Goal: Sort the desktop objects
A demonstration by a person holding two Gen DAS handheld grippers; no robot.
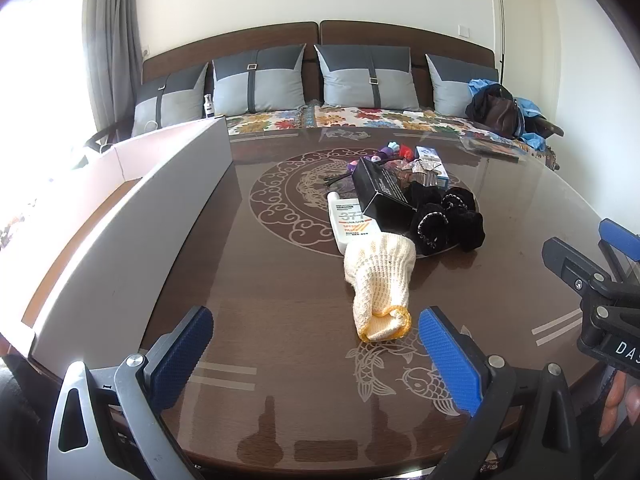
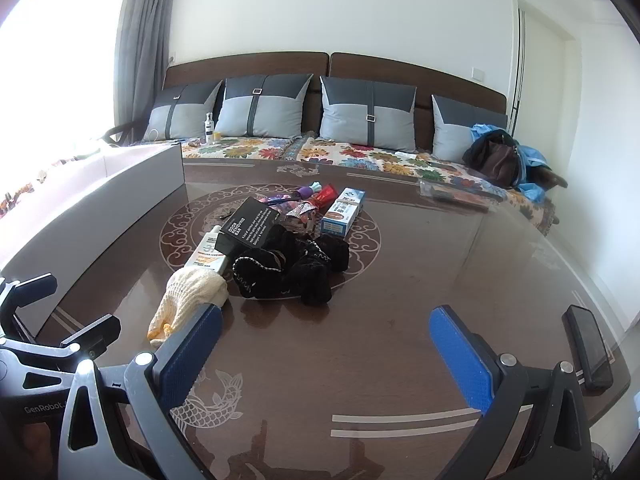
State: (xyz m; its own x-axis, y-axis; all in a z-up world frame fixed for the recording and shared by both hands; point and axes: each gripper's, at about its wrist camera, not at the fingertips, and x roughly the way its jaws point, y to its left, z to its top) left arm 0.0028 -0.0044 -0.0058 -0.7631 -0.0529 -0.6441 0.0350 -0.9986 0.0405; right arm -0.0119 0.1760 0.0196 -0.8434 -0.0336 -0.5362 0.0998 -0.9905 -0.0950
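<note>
A pile of objects lies on the round brown table (image 1: pixel 280 280): a cream knit glove (image 1: pixel 380 280) (image 2: pixel 188 296), a white sunscreen tube (image 1: pixel 352 220) (image 2: pixel 208 254), a black box (image 1: pixel 380 194) (image 2: pixel 250 226), black velvet scrunchies (image 1: pixel 448 220) (image 2: pixel 292 266), a blue-white toothpaste box (image 2: pixel 343 211) (image 1: pixel 432 162) and small colourful items (image 2: pixel 308 196). My left gripper (image 1: pixel 316 348) is open, near the table's front edge, with the glove's cuff just ahead of it between the fingers. My right gripper (image 2: pixel 324 356) is open and empty, to the right of the glove.
A large white open box (image 1: pixel 132 220) (image 2: pixel 100 196) stands along the table's left side. A black phone (image 2: pixel 588 348) lies at the table's right edge. Behind the table is a sofa with grey cushions (image 1: pixel 256 84) and a dark bag (image 2: pixel 500 160).
</note>
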